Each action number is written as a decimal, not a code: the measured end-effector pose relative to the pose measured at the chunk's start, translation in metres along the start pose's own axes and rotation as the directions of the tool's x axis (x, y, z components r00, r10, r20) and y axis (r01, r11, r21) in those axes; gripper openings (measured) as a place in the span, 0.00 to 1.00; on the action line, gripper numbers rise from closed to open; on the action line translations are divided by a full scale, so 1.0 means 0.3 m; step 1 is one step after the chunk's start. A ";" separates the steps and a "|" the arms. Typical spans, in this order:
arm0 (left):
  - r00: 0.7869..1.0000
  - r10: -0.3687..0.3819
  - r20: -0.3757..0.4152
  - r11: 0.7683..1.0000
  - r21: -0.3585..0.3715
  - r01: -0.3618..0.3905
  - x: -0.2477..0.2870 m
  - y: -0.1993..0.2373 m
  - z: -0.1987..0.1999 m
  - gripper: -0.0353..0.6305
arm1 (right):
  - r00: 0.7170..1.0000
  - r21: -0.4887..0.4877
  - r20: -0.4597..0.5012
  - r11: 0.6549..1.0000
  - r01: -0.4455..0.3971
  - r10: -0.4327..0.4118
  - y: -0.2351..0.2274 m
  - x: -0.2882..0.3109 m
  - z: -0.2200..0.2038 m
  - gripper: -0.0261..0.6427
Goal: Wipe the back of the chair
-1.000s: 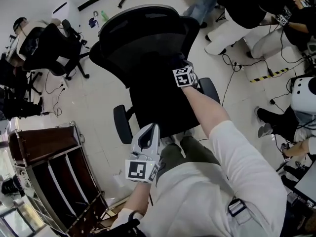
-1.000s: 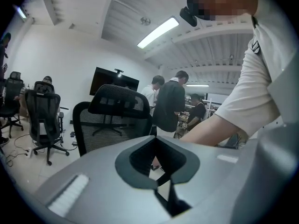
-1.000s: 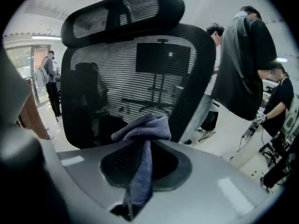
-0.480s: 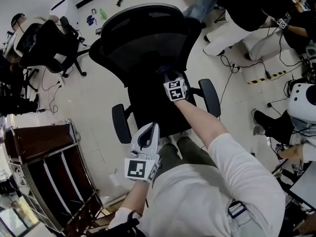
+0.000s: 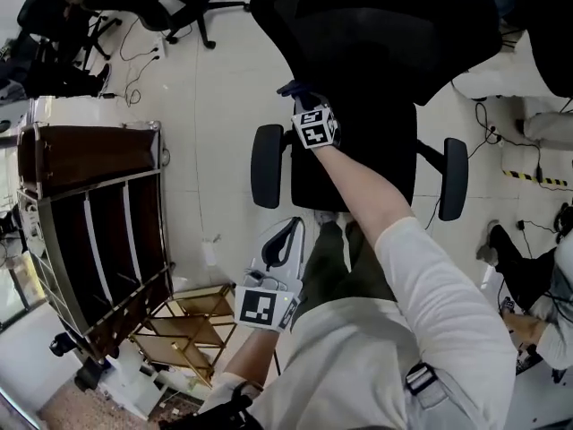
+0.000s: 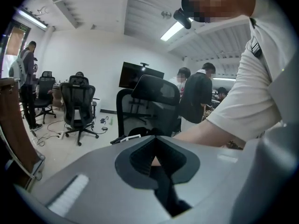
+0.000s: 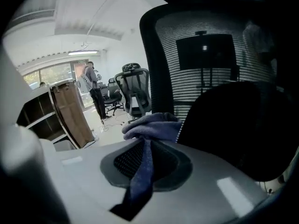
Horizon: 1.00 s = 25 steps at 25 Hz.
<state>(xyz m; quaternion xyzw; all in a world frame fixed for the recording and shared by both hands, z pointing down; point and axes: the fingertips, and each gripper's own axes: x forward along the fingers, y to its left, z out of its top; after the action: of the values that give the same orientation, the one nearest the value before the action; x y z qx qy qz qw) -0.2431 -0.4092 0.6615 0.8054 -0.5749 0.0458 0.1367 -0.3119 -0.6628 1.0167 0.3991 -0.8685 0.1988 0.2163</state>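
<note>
no readable text or labels anywhere

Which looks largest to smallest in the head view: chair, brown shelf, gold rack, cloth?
1. chair, though the frame's top edge cuts it off
2. brown shelf
3. gold rack, nearer the camera, so its place is less sure
4. cloth, only partly visible

The pale floor (image 5: 215, 106) carries the black chair (image 5: 394, 25), a wooden cabinet (image 5: 81, 164) and a gold rack (image 5: 192, 325).

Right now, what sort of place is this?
Probably an open-plan office or lab: several mesh office chairs, a large monitor by the wall, and a ceiling strip light.
</note>
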 end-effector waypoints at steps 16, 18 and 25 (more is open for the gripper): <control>0.984 -0.165 -0.069 0.986 -0.048 0.162 0.307 -0.035 0.000 0.14 | 0.908 0.144 -0.178 0.903 0.405 -0.379 -0.884 -0.317 -0.294 0.11; 0.981 -0.179 -0.075 0.983 -0.044 0.176 0.321 -0.065 -0.018 0.14 | 0.893 0.165 -0.181 0.882 0.441 -0.412 -0.967 -0.372 -0.334 0.11; 0.984 -0.162 -0.076 0.987 -0.030 0.160 0.325 -0.118 -0.105 0.14 | 0.901 0.193 -0.103 0.880 0.434 -0.422 -1.032 -0.420 -0.324 0.11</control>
<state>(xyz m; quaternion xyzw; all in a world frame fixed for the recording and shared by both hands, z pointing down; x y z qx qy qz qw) -0.1747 -0.4790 0.7082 0.8453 -0.5024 0.0593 0.1717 0.0245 -0.7224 1.0831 0.5960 -0.7261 0.2485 0.2362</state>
